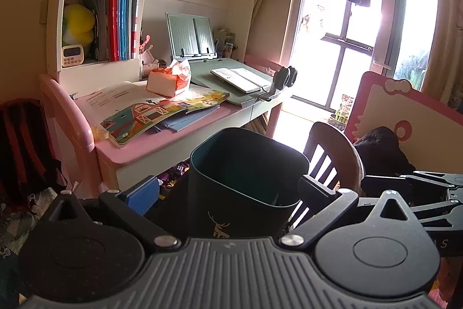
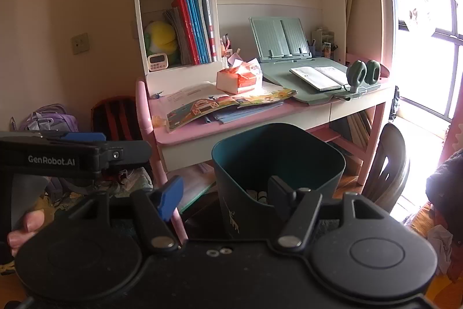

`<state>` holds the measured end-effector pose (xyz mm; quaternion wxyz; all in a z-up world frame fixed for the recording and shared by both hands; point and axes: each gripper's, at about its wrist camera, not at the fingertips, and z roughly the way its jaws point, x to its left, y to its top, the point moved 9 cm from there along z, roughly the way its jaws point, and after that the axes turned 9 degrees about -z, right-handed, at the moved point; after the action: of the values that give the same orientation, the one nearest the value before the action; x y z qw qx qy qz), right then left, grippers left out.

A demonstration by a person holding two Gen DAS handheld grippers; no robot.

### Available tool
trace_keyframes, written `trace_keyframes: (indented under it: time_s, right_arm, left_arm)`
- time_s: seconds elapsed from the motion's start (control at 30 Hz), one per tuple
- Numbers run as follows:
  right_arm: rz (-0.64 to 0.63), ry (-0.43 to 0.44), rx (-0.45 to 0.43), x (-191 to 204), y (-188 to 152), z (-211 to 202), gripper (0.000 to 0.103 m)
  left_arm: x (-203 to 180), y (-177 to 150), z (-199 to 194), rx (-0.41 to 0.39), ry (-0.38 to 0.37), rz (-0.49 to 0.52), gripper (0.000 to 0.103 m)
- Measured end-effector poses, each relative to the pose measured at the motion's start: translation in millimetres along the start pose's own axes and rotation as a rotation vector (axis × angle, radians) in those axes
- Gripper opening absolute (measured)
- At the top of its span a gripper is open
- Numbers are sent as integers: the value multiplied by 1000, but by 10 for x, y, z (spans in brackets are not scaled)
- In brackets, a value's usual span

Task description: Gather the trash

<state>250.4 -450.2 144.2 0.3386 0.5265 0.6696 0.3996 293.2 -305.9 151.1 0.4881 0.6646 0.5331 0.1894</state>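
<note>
I see the dark teal trash bin point(image 1: 246, 178) standing on the floor just in front of the pink surface point(image 1: 162, 141). My left claw point(image 1: 228, 193) is spread wide, its fingers on either side of the bin without closing on it. My right claw point(image 2: 225, 196) is also wide, one finger reaching over the bin's near rim. On the surface lie an open picture book point(image 2: 220, 106) and an orange tissue pack point(image 2: 240, 78). A wooden chair point(image 1: 332, 158) stands right of the bin.
</note>
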Motion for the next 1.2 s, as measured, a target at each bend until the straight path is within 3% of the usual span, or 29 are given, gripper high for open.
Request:
trace_keyframes:
  time_s: [0.7, 1.2]
  right_arm:
    - [-2, 5, 10, 5, -43, -13, 67]
    - [-8, 2, 18, 13, -122, -16, 67]
  left_arm:
    - [-39, -57, 15, -2, 6, 24, 103]
    - [-18, -76, -2, -63, -1, -15, 103]
